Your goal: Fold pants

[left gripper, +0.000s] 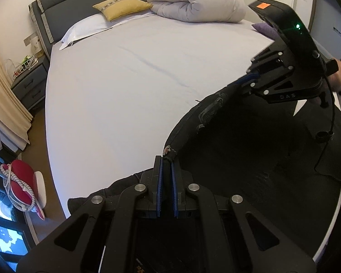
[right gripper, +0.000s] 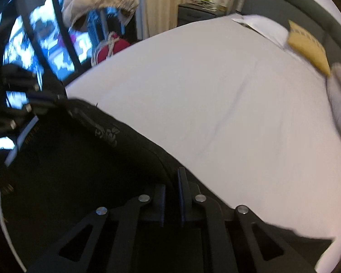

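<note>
Waistband stretched between my two claws

My left claw (left gripper: 166, 159) and right claw (left gripper: 245, 84) each pinch the black pants (left gripper: 250, 154); waistband runs between them, legs toward me.

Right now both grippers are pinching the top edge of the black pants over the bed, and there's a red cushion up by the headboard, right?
Nearly. The cushion by the headboard is yellow, as the left wrist view shows. Both the left gripper and right gripper do pinch the black pants over the bed.
</note>
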### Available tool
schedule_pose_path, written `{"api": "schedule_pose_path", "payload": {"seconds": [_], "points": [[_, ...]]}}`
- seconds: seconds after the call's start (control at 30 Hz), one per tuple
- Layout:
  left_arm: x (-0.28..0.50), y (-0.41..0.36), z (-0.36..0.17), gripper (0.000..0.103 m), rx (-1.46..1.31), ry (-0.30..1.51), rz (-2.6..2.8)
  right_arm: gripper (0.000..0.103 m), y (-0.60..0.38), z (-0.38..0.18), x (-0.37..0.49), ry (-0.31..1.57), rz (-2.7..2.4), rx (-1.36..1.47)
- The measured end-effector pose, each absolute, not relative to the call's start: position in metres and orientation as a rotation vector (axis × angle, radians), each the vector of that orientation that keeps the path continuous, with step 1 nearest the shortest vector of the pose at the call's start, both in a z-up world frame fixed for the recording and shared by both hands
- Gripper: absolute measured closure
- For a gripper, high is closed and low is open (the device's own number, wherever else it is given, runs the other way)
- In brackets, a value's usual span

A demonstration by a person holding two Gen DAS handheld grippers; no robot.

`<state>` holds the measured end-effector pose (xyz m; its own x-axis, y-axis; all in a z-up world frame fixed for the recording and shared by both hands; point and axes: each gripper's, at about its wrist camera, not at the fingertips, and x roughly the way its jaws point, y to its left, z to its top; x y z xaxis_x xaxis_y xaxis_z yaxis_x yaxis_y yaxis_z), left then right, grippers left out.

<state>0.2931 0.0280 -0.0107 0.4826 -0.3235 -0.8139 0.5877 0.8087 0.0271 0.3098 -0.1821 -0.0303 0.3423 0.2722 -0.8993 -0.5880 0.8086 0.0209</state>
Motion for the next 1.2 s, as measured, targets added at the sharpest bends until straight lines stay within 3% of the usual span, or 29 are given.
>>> {"api": "schedule_pose_path", "payload": {"seconds": [0.23, 0.37, 0.53, 0.97, 1.2], "points": [[0.272, 0.03, -0.014, 0.097, 0.289, 0.936, -0.565, 0.095, -0.189, -0.027, 0.292, 1.143, 0.573, -0.012], [0.247, 0.037, -0.015, 0.097, 0.245, 0.966, -0.573, 0.095, -0.172, -0.03, 0.264, 1.157, 0.656, 0.01], [0.213, 0.047, -0.018, 0.098, 0.252, 0.992, -0.583, 0.095, -0.156, -0.032, 0.224, 1.158, 0.749, -0.156], [0.1, 0.032, -0.036, 0.098, 0.459, 1.023, -0.669, 0.097, -0.11, -0.03, 0.06, 0.899, 0.88, -1.189], [0.057, 0.035, -0.055, 0.098, 0.444, 1.109, -0.674, 0.098, -0.121, -0.041, 0.005, 0.865, 0.89, -1.347]]}}
